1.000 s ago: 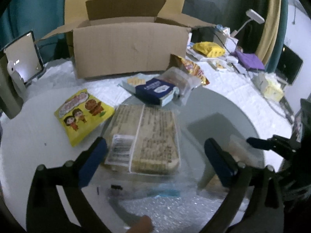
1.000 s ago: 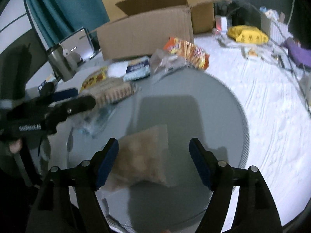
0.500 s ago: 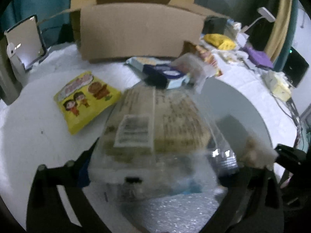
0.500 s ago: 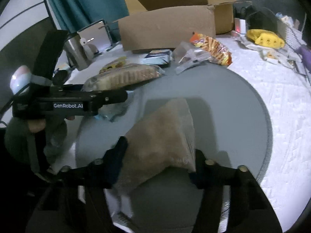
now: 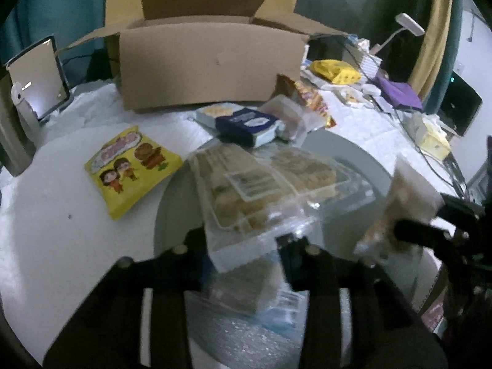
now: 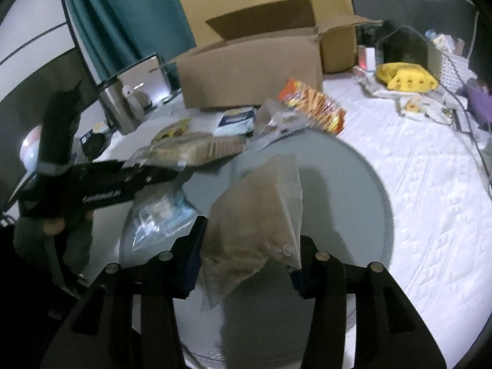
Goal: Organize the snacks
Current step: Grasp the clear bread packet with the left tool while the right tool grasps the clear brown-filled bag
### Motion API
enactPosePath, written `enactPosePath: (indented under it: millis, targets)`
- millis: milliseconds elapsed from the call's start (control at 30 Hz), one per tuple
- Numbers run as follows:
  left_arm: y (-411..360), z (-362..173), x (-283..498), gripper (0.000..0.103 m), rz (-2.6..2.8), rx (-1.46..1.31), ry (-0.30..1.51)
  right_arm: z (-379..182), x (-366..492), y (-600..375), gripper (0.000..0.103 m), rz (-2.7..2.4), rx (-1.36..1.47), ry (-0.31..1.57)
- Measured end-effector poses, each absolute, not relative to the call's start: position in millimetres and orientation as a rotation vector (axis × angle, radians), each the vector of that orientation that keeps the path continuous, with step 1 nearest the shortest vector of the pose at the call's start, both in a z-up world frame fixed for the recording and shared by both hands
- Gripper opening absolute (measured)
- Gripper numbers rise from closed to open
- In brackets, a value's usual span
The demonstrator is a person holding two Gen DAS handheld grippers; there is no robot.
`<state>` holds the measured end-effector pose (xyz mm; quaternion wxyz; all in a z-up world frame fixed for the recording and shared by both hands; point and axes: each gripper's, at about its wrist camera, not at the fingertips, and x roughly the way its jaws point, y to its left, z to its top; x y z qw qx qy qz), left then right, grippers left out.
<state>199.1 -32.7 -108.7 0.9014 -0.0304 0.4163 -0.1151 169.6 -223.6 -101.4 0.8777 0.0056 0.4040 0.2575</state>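
My left gripper (image 5: pixel 243 243) is shut on a clear pack of biscuits (image 5: pixel 264 184) and holds it lifted over the grey round tray (image 5: pixel 347 153). The pack also shows in the right wrist view (image 6: pixel 196 150). My right gripper (image 6: pixel 246 246) is shut on a clear bag of brown snacks (image 6: pixel 261 215), raised above the tray (image 6: pixel 353 190); that bag also shows in the left wrist view (image 5: pixel 402 203). An open cardboard box (image 5: pixel 209 64) stands behind.
A yellow cartoon snack bag (image 5: pixel 129 166), a blue box (image 5: pixel 249 124), a clear pouch (image 5: pixel 292 113) and an orange snack bag (image 6: pixel 313 107) lie in front of the box. A small clear packet (image 6: pixel 160 215) lies on the tray. Clutter and cables sit at the right.
Both grippers closed on their packs and lifted them off the tray. The biscuit pack has risen and tilted; the brown bag now hangs upright in the right gripper.
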Motion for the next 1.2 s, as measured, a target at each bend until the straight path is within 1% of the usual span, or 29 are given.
enactPosePath:
  millis: [33,67,100,167,233,267,300,500,567,767,800,1033,1100,1133,1167,1200]
  targets:
    - [-33.4,-107.2,198.0,0.062,-0.245,-0.063,0.857,-100.3,171.5,-225.2,0.05,0.534,0.014,0.84]
    - [-34.5,-105.5,196.7,0.075,-0.256,-0.063,0.852,-99.4,173.3,-226.5,0.05,0.532,0.017,0.837]
    - [-36.4,-103.4,195.2,0.081,-0.274,-0.06,0.847,-99.0,175.8,-227.9,0.05,0.534,0.023,0.836]
    - [-39.4,-100.7,193.2,0.082,-0.303,-0.058,0.849,-98.4,178.7,-229.4,0.05,0.534,0.024,0.834]
    - [-39.9,-99.8,193.5,0.086,-0.348,-0.1,0.867,-97.6,180.6,-228.9,0.05,0.537,0.024,0.832]
    - [-39.6,-99.5,195.8,0.091,-0.355,-0.125,0.873,-97.6,181.9,-228.9,0.05,0.538,0.024,0.831]
    - [-40.5,-98.6,198.0,0.094,-0.352,-0.136,0.875,-98.0,182.6,-228.9,0.05,0.539,0.025,0.831]
    - [-44.4,-89.1,214.1,0.096,-0.365,-0.217,0.873,-98.4,187.9,-233.0,0.05,0.537,0.033,0.831]
    - [-48.9,-92.1,225.0,0.097,-0.317,-0.191,0.89,-97.1,189.7,-237.6,0.05,0.531,0.041,0.824]
    - [-65.7,-129.6,256.3,0.098,-0.214,-0.112,1.046,-92.4,199.1,-256.7,0.05,0.504,0.069,0.802]
    - [-70.5,-134.0,257.8,0.1,-0.218,-0.097,1.057,-91.9,200.4,-259.4,0.05,0.503,0.075,0.798]
    - [-97.2,-140.8,264.1,0.1,-0.165,0.034,1.069,-94.8,209.5,-267.9,0.05,0.511,0.107,0.793]
    - [-102.7,-140.8,264.5,0.099,-0.169,0.056,1.063,-95.3,210.6,-269.7,0.05,0.518,0.113,0.791]
    - [-101.7,-139.9,265.3,0.095,-0.178,0.05,1.06,-95.5,211.6,-270.1,0.05,0.519,0.114,0.79]
    - [-101.5,-138.0,264.5,0.085,-0.183,0.05,1.052,-95.6,212.5,-270.7,0.05,0.519,0.115,0.789]
    - [-100.3,-136.0,263.5,0.08,-0.191,0.043,1.045,-95.6,213.5,-271.7,0.05,0.518,0.117,0.788]
